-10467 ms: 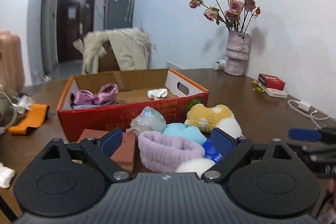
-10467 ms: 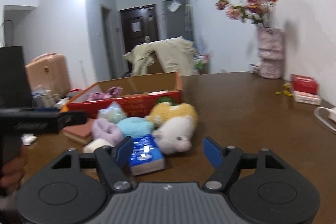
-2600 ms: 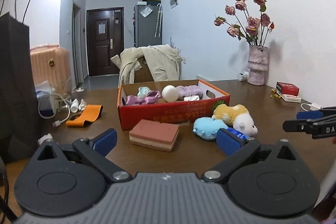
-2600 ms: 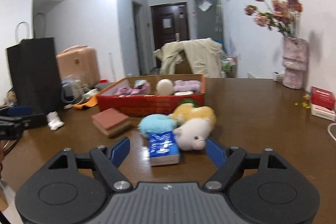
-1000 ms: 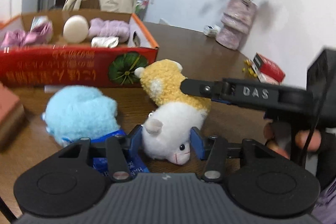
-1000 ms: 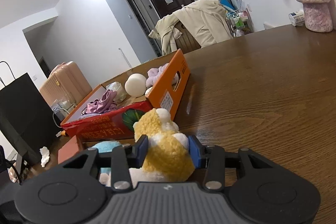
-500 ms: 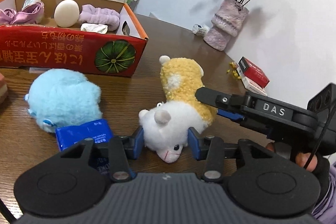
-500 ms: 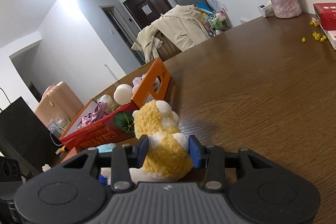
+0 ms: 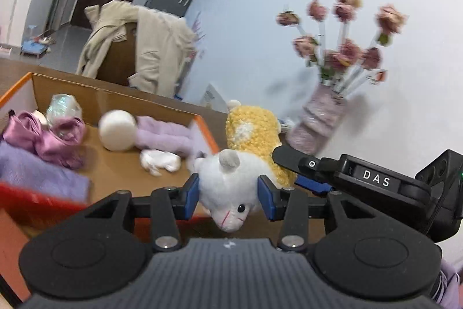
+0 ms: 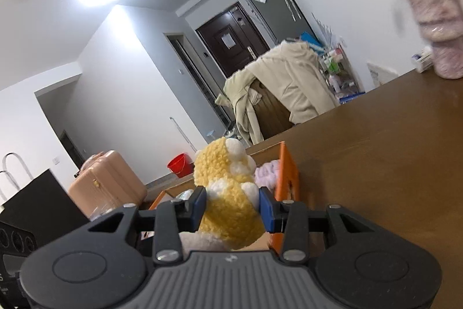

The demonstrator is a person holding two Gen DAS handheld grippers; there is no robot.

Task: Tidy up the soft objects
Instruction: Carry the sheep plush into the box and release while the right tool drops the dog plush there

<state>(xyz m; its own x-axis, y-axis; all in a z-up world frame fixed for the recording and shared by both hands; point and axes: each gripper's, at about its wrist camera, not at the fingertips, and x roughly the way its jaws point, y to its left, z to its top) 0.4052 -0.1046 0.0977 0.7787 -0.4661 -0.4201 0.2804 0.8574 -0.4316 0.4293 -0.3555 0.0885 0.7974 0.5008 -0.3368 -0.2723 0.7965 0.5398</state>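
Observation:
A yellow and white plush sheep (image 9: pixel 249 135) is held in the air by both grippers, beside the right end of the red cardboard box (image 9: pixel 110 94). My left gripper (image 9: pixel 228 194) is shut on its white head. My right gripper (image 10: pixel 233 207) is shut on its yellow body (image 10: pixel 228 193), and shows in the left wrist view (image 9: pixel 312 168) as a black arm from the right. In the box lie a white ball (image 9: pixel 117 129), a lilac fluffy band (image 9: pixel 165 133), purple satin scrunchies (image 9: pixel 43 135) and a white wad (image 9: pixel 159 160).
A vase of dried roses (image 9: pixel 321 118) stands on the brown table (image 10: pixel 390 149) by the wall to the right. A chair draped with a beige coat (image 9: pixel 141 48) stands behind the box. A pink suitcase (image 10: pixel 107 181) and a black bag (image 10: pixel 34 201) stand left.
Both grippers have lifted the plush sheep off the table and carried it up to the box's right end. The blue plush and tissue pack have dropped out of view.

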